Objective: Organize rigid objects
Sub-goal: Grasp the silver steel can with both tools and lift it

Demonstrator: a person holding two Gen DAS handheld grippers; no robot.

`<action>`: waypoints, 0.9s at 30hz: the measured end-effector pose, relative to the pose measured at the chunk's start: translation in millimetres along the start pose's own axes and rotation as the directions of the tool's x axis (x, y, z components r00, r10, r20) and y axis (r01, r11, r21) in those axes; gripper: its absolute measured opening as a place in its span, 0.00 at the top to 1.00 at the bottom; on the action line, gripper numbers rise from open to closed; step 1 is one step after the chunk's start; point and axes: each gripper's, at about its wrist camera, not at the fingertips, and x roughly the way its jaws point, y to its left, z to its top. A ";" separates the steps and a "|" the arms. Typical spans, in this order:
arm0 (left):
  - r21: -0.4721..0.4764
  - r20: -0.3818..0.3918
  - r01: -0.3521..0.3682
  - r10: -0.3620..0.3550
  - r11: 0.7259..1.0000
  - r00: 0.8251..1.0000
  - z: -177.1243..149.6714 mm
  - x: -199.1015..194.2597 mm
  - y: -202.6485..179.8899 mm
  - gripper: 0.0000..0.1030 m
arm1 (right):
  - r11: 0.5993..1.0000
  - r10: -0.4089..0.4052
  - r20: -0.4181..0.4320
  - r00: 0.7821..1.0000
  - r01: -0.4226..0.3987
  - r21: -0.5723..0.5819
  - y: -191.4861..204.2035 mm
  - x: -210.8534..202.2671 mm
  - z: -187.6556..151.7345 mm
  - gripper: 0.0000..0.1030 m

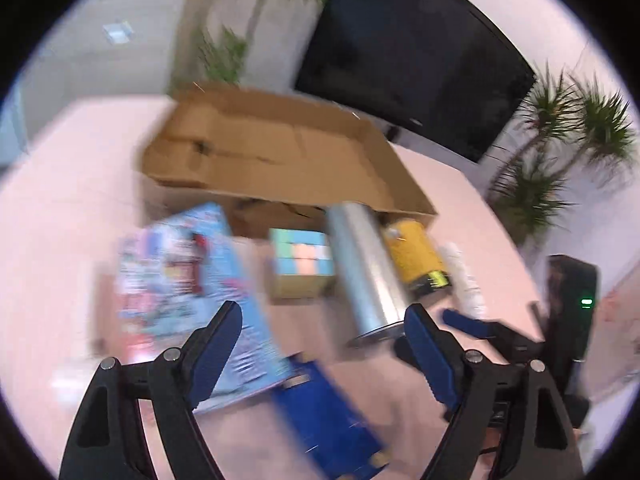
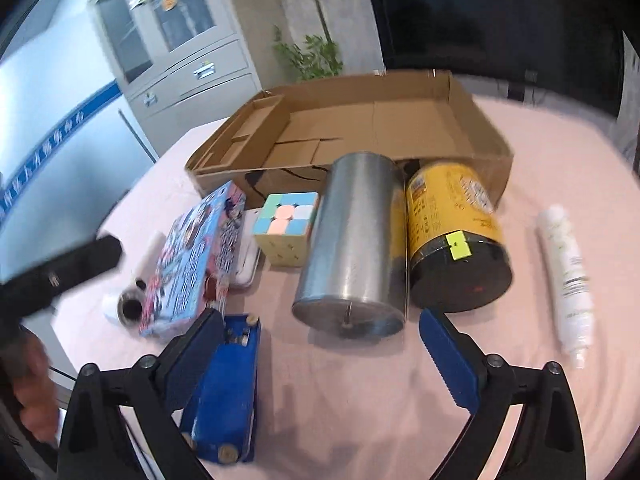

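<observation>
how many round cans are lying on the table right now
2. The steel canister lies on its side in front of the cardboard box; the yellow can lies right beside it. More could be hidden behind them.

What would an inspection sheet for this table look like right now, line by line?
Surface: pink tabletop, mostly bare in front.
Job's things: open brown cardboard box at the back; in front of it, lying silver metal cylinder, yellow-and-black canister, pastel puzzle cube, colourful printed flat box, blue rectangular device, white tube bottle.
Clutter: small roll beside the printed box.
Grippers: left claw and right claw open, holding nothing.
Cables: nothing seen.
Surroundings: grey cabinet, potted plants, dark screen.
</observation>
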 end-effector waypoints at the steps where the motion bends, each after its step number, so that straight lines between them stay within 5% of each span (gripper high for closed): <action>1: -0.008 -0.027 0.007 -0.007 1.000 1.000 3.7 12.5 -1.9 0.19 | 0.999 0.019 -0.017 1.000 -0.018 0.028 -5.5 4.4 2.6 0.07; 4: 0.016 -0.091 0.038 -0.037 0.999 0.995 11.8 40.8 -10.8 0.19 | 0.993 0.054 -0.061 0.997 -0.047 0.108 -22.0 25.0 11.4 0.12; 6: 0.005 -0.130 0.070 -0.068 0.998 0.989 10.0 55.5 -15.7 0.20 | 0.993 0.034 -0.106 0.994 -0.022 0.115 -25.2 42.1 12.6 0.25; 11: -0.046 -0.218 0.125 -0.132 0.991 0.967 -5.9 75.6 -24.7 0.20 | 0.994 0.054 -0.108 0.993 -0.044 0.097 -27.7 44.7 -1.0 0.26; 15: -0.087 -0.307 0.159 -0.178 0.983 0.935 -34.8 87.7 -38.7 0.20 | 0.992 0.112 -0.148 0.983 -0.103 0.067 -32.2 23.2 -33.0 0.26; 19: -0.123 -0.397 0.149 -0.187 0.981 0.899 -57.5 106.0 -49.9 0.20 | 0.979 0.203 -0.235 0.951 -0.190 0.076 -41.7 2.3 -62.6 0.25; 23: -0.187 -0.402 0.164 -0.228 0.969 0.887 -58.6 114.2 -44.7 0.18 | 0.940 0.326 -0.222 0.919 -0.289 0.183 -65.0 3.1 -48.2 0.23; 27: -0.194 -0.390 0.153 -0.219 0.969 0.894 -56.4 112.7 -35.9 0.19 | 0.956 0.284 -0.293 0.913 -0.249 0.153 -59.1 39.3 -36.6 0.22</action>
